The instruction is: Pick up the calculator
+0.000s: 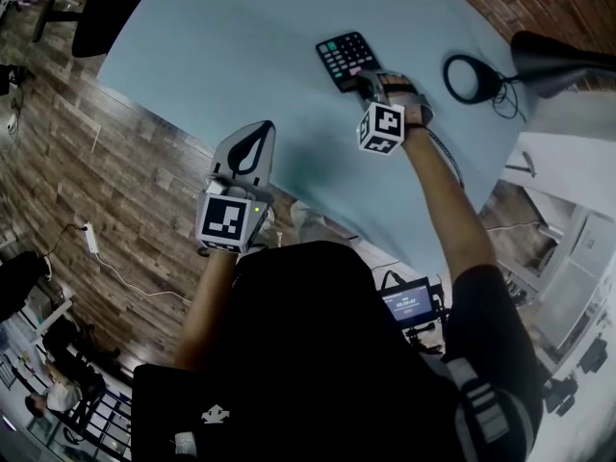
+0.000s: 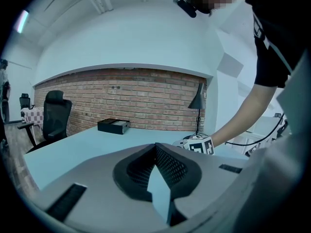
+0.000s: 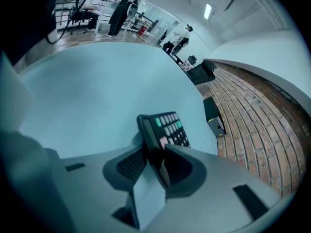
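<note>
The black calculator [image 1: 346, 59] with grey and green keys is at the far right of the pale blue table [image 1: 241, 56]. My right gripper [image 1: 370, 81] is shut on its near end. In the right gripper view the calculator [image 3: 166, 129] stands tilted on edge between the jaws of the right gripper [image 3: 158, 148], and I cannot tell whether it touches the table. My left gripper [image 1: 248, 152] hovers near the table's front edge, well left of the calculator. Its jaws meet at the tips with nothing between them, as the left gripper [image 2: 156, 147] shows in its own view.
A black ring-shaped lamp base [image 1: 472, 77] with a cable lies right of the calculator. A black box [image 2: 113, 125] sits at the far side by the brick wall. An office chair [image 1: 115, 8] stands at the table's far left. A small screen [image 1: 409, 303] is below the table edge.
</note>
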A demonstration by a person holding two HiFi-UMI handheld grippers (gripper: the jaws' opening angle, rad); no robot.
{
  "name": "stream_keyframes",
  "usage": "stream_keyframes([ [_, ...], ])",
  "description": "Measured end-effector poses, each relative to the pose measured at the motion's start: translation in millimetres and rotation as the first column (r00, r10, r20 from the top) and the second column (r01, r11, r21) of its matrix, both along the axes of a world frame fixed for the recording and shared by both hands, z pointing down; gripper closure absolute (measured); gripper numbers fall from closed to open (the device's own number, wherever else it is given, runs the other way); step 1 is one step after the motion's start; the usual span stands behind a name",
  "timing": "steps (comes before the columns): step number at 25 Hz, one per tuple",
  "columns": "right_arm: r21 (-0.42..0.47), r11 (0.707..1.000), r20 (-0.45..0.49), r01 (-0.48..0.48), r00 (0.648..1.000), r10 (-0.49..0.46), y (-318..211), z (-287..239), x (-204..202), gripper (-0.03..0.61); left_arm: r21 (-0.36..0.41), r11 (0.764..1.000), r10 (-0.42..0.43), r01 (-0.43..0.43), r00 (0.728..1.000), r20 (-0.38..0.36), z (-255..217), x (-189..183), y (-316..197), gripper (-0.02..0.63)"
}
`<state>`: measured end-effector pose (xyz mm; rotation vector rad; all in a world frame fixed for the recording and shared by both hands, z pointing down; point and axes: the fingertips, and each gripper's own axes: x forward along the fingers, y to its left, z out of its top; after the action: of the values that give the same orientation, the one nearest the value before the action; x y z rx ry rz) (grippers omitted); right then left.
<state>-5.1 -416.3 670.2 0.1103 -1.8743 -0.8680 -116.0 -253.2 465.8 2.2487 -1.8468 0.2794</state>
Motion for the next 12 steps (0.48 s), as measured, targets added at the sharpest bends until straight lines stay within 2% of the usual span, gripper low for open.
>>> stream_keyframes([
  [7,-0.034,0.998,0.043,-0.046,0.998,0.048,0.0,-0.6,-0.8,0.477,0.004,1.0,0.004,-0.004,1.0,0.006,1.6,2.2,1.2,0.611],
  [12,-0.004,0.998,0.081,-0.063,0.995,0.063,-1.6,-5.1,-1.8,0.479,0.004,1.0,0.006,-0.006,1.0,0.009,1.3,4.7,1.0,0.611],
])
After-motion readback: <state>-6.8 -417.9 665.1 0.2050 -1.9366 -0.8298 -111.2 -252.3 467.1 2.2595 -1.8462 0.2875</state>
